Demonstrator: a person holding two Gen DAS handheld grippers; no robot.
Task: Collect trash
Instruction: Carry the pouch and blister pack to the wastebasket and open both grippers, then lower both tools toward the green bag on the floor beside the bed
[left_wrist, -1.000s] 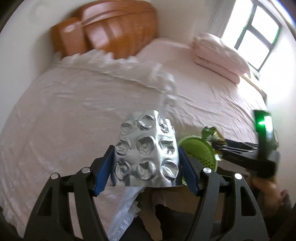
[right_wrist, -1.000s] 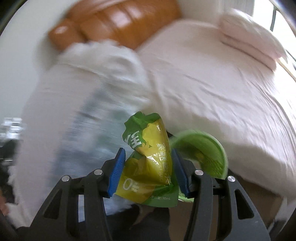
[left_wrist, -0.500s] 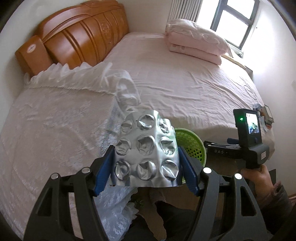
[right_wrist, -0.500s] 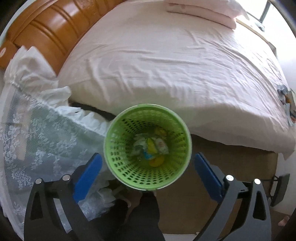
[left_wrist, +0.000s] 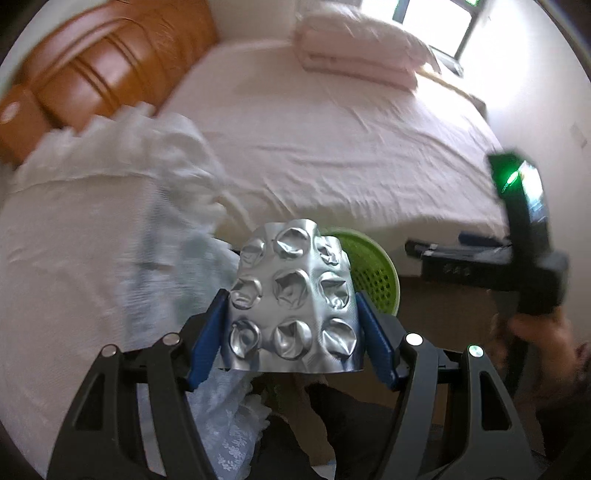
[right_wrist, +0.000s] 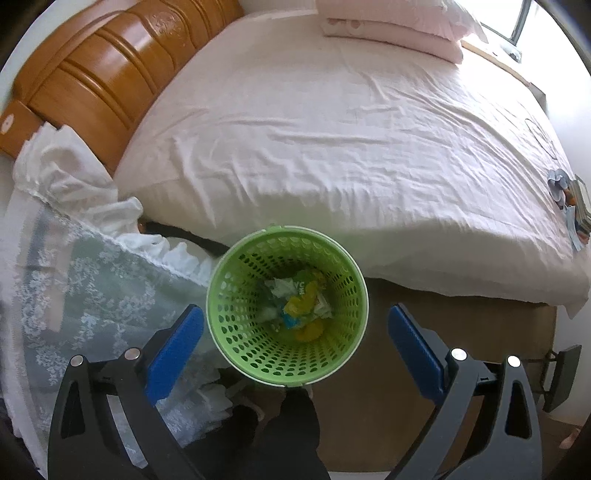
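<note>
Item: crushed foil blister pack (left_wrist: 293, 301), clamped in left hand-held gripper (left_wrist: 293, 325) beside green basket (right_wrist: 287, 308); right hand-held gripper (right_wrist: 295, 332) spread empty above it; centre over rim before release.

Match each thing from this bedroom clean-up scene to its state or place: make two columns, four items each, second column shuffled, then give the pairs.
1 blister pack
2 green basket
3 right gripper
4 folded quilt

A wide open, nothing between its fingers
B on the far side of the bed
C clamped in the left gripper
D on the floor by the bed, wrappers inside

Pairs: 1-C, 2-D, 3-A, 4-B
</note>
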